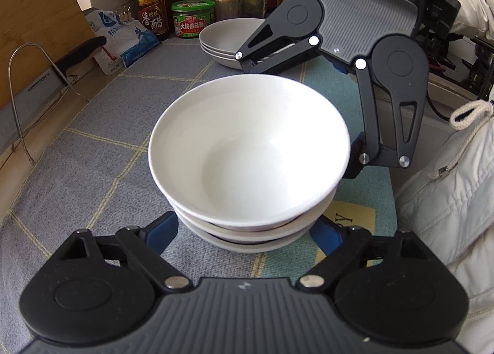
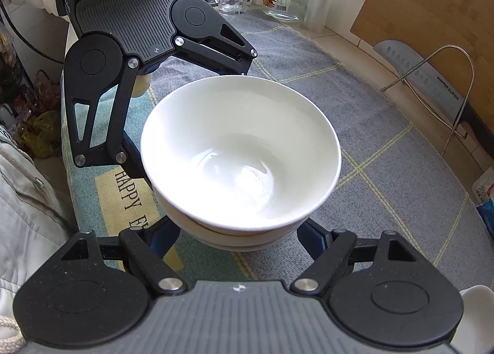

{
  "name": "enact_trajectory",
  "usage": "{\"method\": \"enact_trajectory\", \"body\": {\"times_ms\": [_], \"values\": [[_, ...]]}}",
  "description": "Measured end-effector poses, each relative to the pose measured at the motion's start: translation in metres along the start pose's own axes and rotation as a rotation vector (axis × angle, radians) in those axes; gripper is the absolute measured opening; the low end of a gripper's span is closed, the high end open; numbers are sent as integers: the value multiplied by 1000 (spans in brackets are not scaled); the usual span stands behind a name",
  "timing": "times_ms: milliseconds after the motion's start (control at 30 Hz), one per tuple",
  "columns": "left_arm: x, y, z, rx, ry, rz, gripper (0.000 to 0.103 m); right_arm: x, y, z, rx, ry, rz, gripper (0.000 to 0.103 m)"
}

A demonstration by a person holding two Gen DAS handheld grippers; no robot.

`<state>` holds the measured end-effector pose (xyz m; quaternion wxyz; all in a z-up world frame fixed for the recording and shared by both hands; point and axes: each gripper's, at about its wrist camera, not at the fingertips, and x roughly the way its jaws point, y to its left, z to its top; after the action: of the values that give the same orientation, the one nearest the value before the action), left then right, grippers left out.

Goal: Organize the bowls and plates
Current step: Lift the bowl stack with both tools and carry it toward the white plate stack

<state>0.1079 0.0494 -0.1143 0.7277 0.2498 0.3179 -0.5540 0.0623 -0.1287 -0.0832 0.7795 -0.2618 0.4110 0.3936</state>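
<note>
You are keeping both grippers around the stack of white bowls (image 1: 247,156) at frame centre on the mat (image 1: 92,125). The left gripper (image 1: 244,230) and right gripper (image 2: 239,230) are standing apart, straddling it; whether pads are touching, I cannot tell. Bowls are looking nested; the plates (image 1: 228,39) at upper centre are waiting.

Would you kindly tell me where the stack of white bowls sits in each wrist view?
Left wrist view: the stack of white bowls fills the centre, with the right gripper behind it.
Right wrist view: the stack is central again, with the left gripper beyond it at upper left.
Shared landmark: the wire rack.
</note>
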Motion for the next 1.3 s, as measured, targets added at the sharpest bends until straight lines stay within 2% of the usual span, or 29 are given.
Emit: {"method": "enact_trajectory", "body": {"times_ms": [267, 967, 1300], "values": [[2, 2, 1, 7, -2, -9, 91, 0, -2, 1, 3, -2, 15, 91], [4, 3, 4, 33, 17, -23, 89, 5, -8, 3, 11, -14, 34, 91], [4, -1, 6, 26, 27, -5, 89, 3, -7, 2, 13, -19, 41, 91]]}}
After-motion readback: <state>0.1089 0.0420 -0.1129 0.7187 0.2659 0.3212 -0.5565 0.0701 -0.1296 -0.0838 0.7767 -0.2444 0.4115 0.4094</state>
